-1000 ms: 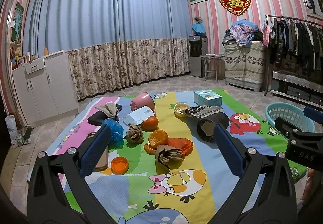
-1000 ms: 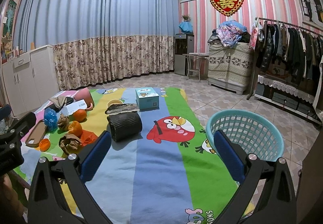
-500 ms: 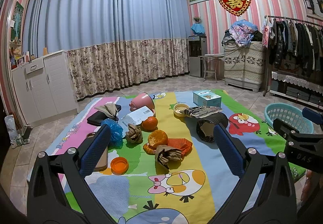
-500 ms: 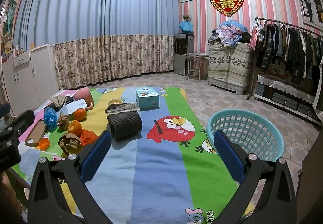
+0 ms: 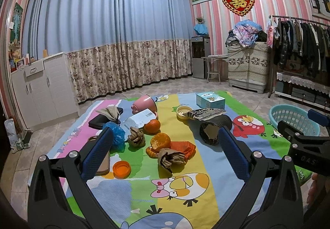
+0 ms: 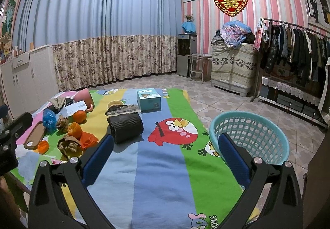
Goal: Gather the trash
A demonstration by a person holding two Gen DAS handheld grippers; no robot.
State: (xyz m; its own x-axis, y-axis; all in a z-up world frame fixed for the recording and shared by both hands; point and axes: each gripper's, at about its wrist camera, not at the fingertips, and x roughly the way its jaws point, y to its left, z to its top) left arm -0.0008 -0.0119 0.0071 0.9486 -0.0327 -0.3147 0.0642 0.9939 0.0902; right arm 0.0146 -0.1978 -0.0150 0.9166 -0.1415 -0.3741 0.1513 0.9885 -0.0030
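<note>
Both grippers held above the cartoon mat (image 5: 185, 198), nothing gripped. My left gripper (image 5: 165, 156) is spread wide, and my right gripper (image 6: 165, 156) is wide too. Trash sits at 12 o'clock in the left view: crumpled brown paper (image 5: 171, 159) touching the orange bag (image 5: 183, 146), peeled orange (image 5: 159, 141), orange cap (image 5: 121, 169) at 10. Teal basket (image 6: 249, 136) at 1 o'clock in the right view. Readable: "SONS" (image 6: 212, 218) on the mat edge; the label on the white packet (image 5: 140, 117) is too small.
</note>
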